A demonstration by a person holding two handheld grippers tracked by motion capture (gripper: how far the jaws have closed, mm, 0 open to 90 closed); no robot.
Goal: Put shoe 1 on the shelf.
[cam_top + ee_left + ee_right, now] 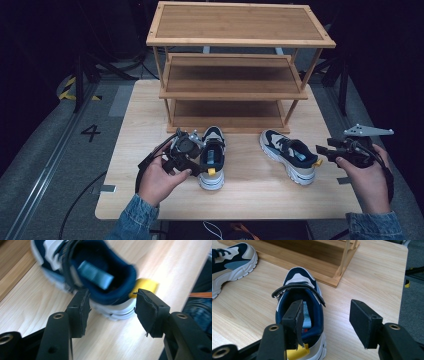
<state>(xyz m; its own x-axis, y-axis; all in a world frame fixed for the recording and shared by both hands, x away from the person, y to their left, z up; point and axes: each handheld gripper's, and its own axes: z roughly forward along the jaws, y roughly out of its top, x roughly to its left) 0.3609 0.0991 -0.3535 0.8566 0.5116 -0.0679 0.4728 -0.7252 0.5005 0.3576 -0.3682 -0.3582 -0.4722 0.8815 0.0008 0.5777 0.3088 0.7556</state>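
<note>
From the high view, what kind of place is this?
Probably a lab or studio recording bay, not a home: a small wooden table stands on grey floor with a painted number 4, yellow-black hazard tape and dark surroundings. The shoe rack and two sneakers look staged.

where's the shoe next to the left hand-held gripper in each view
High view: the left shoe stands left of centre, toe toward the wooden rack, beside the left hand-held gripper.
Left gripper view: upper centre, blurred, its heel just beyond the open jaws.
Right gripper view: top left corner, side-on, beside the rack's base.
Shared landmark: the yellow heel tab, which the high view and the left gripper view both show.
</note>
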